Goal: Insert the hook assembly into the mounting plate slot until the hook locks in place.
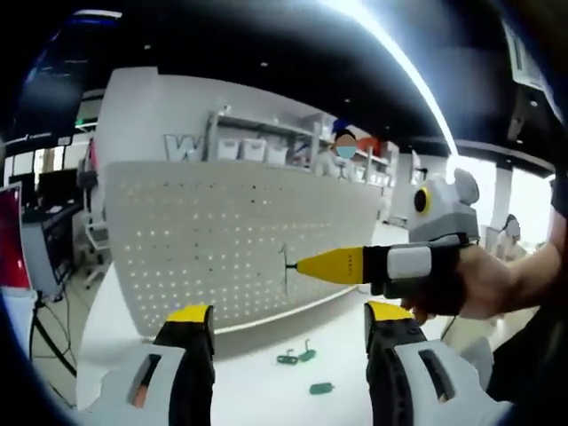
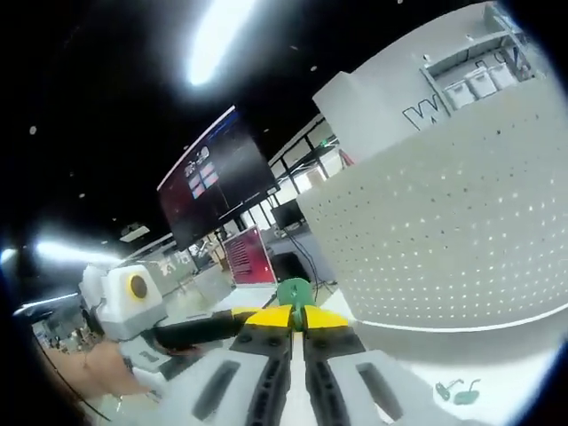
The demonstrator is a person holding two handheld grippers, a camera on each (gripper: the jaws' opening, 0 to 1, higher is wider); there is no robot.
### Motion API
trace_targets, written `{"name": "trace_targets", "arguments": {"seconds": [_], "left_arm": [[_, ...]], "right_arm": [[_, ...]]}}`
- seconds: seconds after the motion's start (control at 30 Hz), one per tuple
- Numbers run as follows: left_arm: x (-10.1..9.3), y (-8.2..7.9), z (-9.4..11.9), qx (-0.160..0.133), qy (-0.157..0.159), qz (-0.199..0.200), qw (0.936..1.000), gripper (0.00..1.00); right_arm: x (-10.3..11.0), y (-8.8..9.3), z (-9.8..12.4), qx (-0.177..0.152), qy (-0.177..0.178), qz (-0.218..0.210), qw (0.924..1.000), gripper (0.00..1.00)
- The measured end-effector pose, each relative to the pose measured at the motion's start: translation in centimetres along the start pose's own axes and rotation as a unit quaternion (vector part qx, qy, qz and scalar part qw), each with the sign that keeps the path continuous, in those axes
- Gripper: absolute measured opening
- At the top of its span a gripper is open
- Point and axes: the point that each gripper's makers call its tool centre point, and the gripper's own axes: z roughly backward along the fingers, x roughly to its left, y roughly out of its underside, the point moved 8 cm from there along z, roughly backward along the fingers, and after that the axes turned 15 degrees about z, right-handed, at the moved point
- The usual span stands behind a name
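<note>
Left gripper view: pegboard (image 1: 240,240) stands upright on the table (image 1: 266,390), spare hooks (image 1: 297,357) lying before its base. Right gripper (image 1: 306,264) comes in from the right, hook (image 1: 286,266) at its tip against the board. Shelves (image 1: 266,146) behind the pegboard.

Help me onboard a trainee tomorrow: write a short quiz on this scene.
1. True or false: the left gripper has open, empty jaws.
2. What does the right gripper hold? A) a green hook piece B) a screwdriver C) nothing
3. Fill in: spare green hooks lie on the table in front of the white ____.
Key: 1 true; 2 A; 3 pegboard.
</note>
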Motion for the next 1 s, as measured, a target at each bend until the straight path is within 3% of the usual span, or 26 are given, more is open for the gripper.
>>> {"name": "trace_targets", "arguments": {"seconds": [0.13,0.37,0.53,0.6,0.73,1.0], "left_arm": [[0.0,0.2,-0.1,0.001,0.006,0.006,1.0,0.86],[0.2,0.3,-0.3,-0.003,0.012,0.019,0.9997,0.91],[0.4,0.5,-0.5,0.007,0.011,0.026,0.9996,0.94],[0.4,0.7,-0.6,0.009,0.011,0.029,0.9995,0.95],[0.3,1.1,-0.7,0.011,0.017,0.032,0.9993,0.97],[0.1,1.5,-1.6,0.019,0.029,0.04,0.9986,0.99]], "right_arm": [[-0.7,-0.3,-0.2,-0.009,0.027,0.029,0.9992,0.0],[-2.5,-1.0,-0.3,-0.029,0.093,0.089,0.9913,0.0],[-3.7,-1.4,-0.7,-0.041,0.118,0.07,0.9897,0.0],[-4.3,-1.7,-0.9,-0.046,0.139,0.088,0.9854,0.0],[-5.7,-1.9,-1.3,-0.052,0.163,0.083,0.9817,0.0],[-8.8,-3.0,-2.3,-0.065,0.225,0.115,0.9654,0.0]]}}
